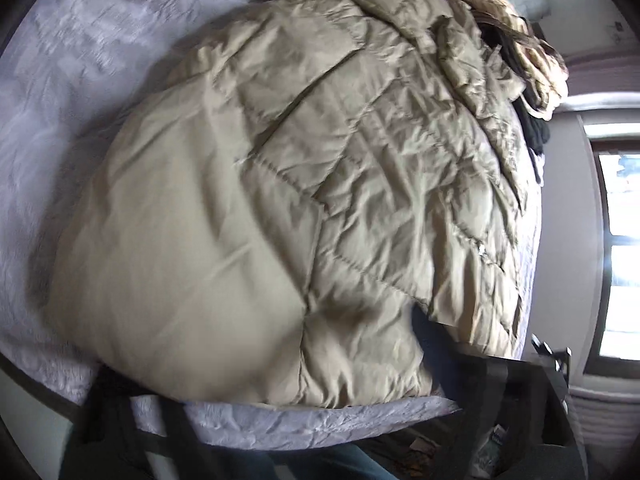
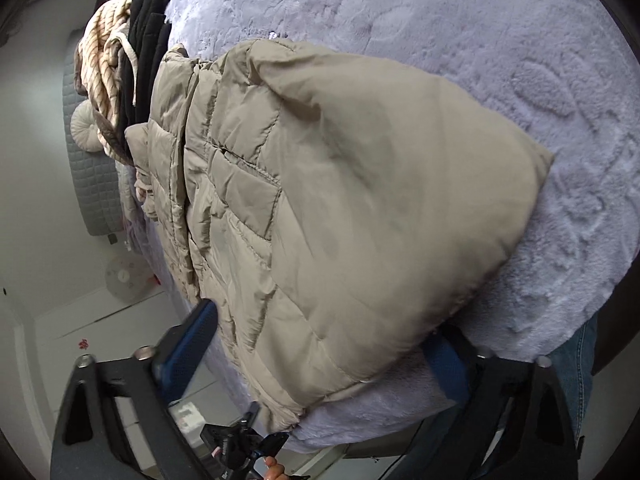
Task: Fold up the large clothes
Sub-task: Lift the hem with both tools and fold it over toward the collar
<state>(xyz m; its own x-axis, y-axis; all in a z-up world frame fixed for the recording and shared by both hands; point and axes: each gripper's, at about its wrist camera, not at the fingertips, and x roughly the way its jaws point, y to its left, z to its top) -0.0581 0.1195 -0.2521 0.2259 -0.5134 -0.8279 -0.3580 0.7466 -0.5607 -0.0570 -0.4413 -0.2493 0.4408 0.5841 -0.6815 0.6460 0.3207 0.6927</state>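
A beige quilted puffer jacket (image 1: 300,184) (image 2: 340,200) lies folded on a bed with a lilac fleecy cover (image 1: 60,100) (image 2: 480,40). Its near hem hangs close to the bed's front edge. My left gripper (image 1: 276,368) stands at that hem on one side. The jacket's padded edge bulges between its dark fingers (image 1: 432,340), which stay well apart. My right gripper (image 2: 320,340) straddles the other part of the hem. Its blue pads (image 2: 200,332) sit on either side of the thick fabric, jaws wide. I see no firm pinch by either gripper.
At the far end of the bed lies a pile with a beige striped garment (image 1: 512,28) (image 2: 100,64) and a black one (image 2: 146,52). Beyond it are a grey quilted headboard (image 2: 92,184) and a round cushion (image 2: 86,120). A window (image 1: 620,240) is at one side. A jeans-clad leg (image 2: 576,380) is at the bed's edge.
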